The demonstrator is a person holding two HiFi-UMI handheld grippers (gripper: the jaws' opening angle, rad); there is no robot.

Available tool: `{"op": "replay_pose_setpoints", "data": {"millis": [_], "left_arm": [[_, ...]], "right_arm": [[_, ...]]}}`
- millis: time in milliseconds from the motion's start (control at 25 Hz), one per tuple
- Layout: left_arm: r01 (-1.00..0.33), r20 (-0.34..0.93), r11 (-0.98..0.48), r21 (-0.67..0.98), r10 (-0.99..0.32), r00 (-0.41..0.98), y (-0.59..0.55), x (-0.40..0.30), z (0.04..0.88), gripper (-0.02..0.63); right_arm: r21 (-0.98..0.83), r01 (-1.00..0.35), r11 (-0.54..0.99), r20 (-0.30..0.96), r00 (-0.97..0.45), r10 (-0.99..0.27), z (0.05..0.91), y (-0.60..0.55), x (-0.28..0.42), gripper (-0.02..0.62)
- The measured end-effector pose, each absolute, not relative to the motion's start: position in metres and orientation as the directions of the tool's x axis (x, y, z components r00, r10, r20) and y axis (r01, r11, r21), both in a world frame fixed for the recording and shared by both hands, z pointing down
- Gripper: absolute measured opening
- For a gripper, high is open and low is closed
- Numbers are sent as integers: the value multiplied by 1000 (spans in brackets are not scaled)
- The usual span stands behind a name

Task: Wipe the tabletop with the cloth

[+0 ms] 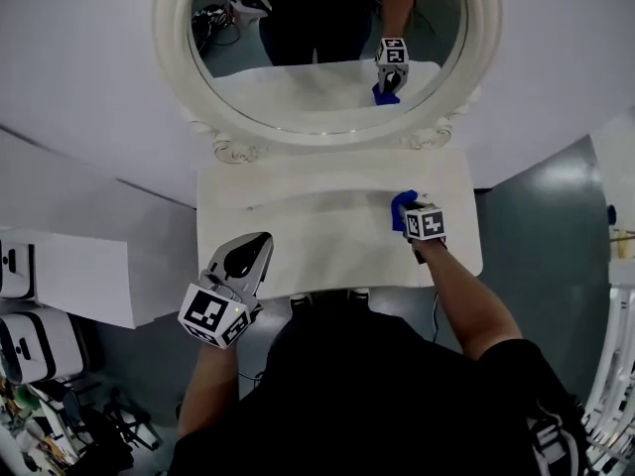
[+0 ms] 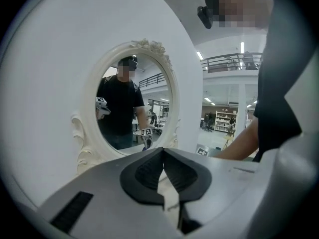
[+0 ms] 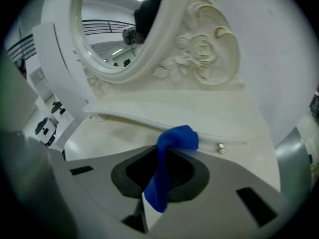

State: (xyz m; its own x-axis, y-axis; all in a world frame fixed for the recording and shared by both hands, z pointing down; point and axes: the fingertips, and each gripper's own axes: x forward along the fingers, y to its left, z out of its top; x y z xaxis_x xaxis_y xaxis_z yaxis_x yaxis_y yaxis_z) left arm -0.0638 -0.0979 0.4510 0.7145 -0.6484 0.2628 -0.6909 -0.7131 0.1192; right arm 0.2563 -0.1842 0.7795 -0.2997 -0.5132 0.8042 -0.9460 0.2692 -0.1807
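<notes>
While the left gripper (image 1: 260, 242) hangs clenched and empty, wiping seems under way.
Beyond it, the right gripper (image 3: 162, 163) pinches the cloth (image 3: 177, 139) on the tabletop's (image 1: 317, 226) right side, below the mirror (image 1: 327, 58); the left stretch likely remains.

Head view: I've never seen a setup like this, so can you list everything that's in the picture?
Tabletop: one, white, centre, against the wall.
Mirror: one, oval, with a white ornate frame, standing at the back of the tabletop. It reflects the person and both grippers.
Cloth: one, blue, on the right part of the tabletop, pinched in the right gripper.
Shelf unit: one, white, left of the tabletop.
Cases: two, white with dark panels, lower left.
Floor: grey, right of the tabletop.
Left gripper: one, grey, held off the front left edge of the tabletop, jaws together and empty.
Right gripper: one, grey, on the tabletop, jaws closed on the cloth.
Person's forearms: two, each holding a gripper.
</notes>
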Motion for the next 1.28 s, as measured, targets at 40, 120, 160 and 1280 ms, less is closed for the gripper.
{"op": "replay_pose_setpoints", "data": {"millis": [40, 120, 160, 1280], "left_arm": [[-704, 259, -700, 117, -663, 702, -94, -75, 450, 11], [-733, 255, -671, 115, -693, 675, -86, -98, 448, 11], [-746, 255, -656, 115, -706, 661, -82, -111, 448, 10], [-933, 313, -331, 141, -879, 359, 18, -350, 470, 11]], "right_arm": [[-191, -931, 311, 799, -332, -502, 776, -188, 230, 40], [-213, -894, 394, 787, -396, -474, 769, -195, 174, 40], [-227, -874, 430, 780, -428, -457, 765, -196, 146, 40], [-616, -469, 633, 640, -766, 56, 800, -61, -360, 40]]}}
